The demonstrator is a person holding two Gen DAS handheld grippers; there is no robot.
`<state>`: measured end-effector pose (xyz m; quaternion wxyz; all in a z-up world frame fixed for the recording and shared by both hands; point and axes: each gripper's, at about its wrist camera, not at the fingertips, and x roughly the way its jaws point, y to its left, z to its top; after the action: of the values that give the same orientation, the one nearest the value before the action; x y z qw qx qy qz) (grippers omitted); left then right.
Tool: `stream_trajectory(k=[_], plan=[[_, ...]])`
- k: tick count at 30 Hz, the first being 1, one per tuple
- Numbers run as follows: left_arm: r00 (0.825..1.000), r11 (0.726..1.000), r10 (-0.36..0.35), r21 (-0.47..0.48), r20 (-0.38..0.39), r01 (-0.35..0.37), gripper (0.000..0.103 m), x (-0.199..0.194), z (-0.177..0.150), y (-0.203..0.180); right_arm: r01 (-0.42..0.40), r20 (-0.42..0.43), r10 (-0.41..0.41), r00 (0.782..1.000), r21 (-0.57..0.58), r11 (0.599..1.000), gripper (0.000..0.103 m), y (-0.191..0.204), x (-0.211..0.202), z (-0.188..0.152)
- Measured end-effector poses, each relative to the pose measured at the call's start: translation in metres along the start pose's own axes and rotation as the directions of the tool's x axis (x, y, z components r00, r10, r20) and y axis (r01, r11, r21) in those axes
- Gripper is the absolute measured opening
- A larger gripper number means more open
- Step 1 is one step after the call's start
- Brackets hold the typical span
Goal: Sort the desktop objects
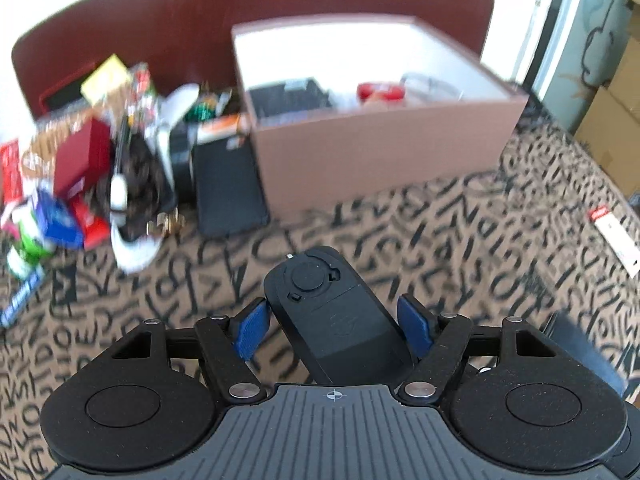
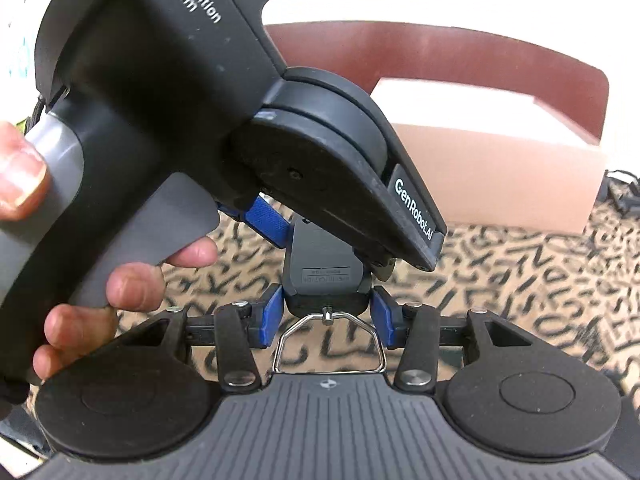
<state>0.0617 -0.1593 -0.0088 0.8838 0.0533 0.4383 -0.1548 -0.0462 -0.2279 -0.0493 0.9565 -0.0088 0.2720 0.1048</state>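
Between both grippers hangs the black device (image 1: pixel 336 316), long axis toward the brown box (image 1: pixel 384 136) at upper centre; left gripper (image 1: pixel 335 326) and right gripper (image 2: pixel 326 316) each clamp one end.

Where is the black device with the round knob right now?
The black device is low in the centre of the left wrist view, between the left hand-held gripper pads, above the lettered cloth, in front of the box.
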Motion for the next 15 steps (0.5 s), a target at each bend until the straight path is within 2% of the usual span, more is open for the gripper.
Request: stream_trajectory(k=[10,15], plan=[[0.984,0.999,-0.013,0.053,0.178,0.003,0.071,-0.036,0.079,-0.024,0.051,0.149,-0.049,0.988,-0.01,0.999,0.052,-0.042,-0.011,0.068],[0.97,0.997,-0.034,0.074,0.239,0.017,0.071,-0.036,0.13,-0.033,0.091,0.215,-0.086,0.973,-0.014,0.996,0.052,-0.07,-0.006,0.107]])
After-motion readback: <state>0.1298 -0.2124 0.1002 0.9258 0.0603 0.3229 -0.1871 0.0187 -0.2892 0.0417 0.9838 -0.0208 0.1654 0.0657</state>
